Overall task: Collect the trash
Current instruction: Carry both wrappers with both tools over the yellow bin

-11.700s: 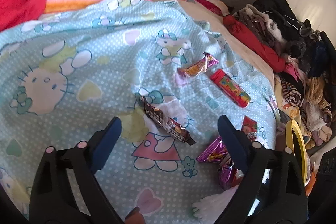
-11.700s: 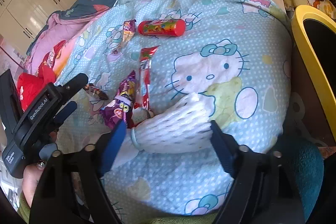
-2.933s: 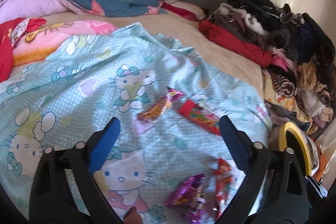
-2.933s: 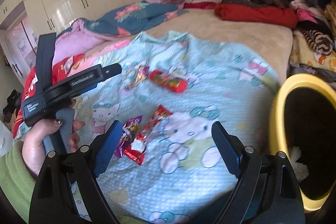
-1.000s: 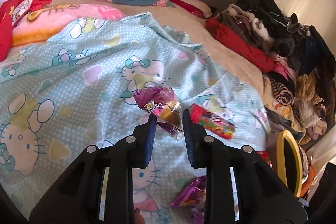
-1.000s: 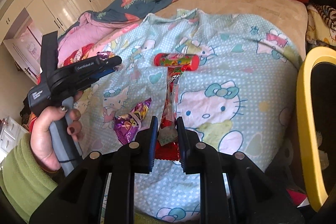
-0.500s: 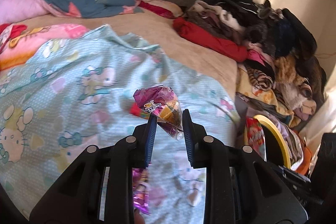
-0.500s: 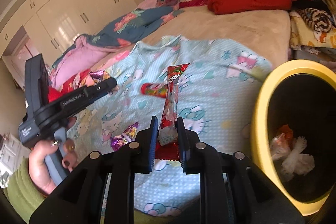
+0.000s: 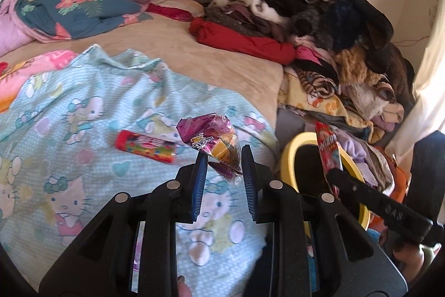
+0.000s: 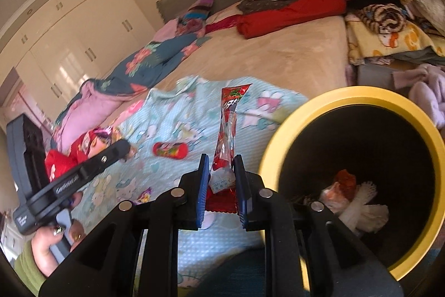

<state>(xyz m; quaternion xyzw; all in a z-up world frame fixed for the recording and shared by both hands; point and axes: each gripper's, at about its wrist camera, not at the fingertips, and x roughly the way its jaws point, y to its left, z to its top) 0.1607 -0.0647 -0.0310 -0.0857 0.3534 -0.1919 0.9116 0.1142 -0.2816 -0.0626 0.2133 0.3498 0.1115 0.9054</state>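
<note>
Only the right wrist view looks into the round yellow-rimmed bin [image 10: 300, 113], where crumpled paper and wrappers lie on its dark bottom. There the right gripper [image 10: 221, 180] pinches a long, glossy red wrapper [image 10: 229, 124] upright beside the rim. The left wrist view shows the left gripper [image 9: 222, 166] clamped on a crinkled purple foil wrapper [image 9: 211, 141] above the quilt [image 9: 83, 107]. A red tube [image 9: 146, 146] lies on the quilt.

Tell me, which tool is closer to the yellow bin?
Right. The right tool is beside the yellow bin rim; the left tool is farther back over the blanket.
</note>
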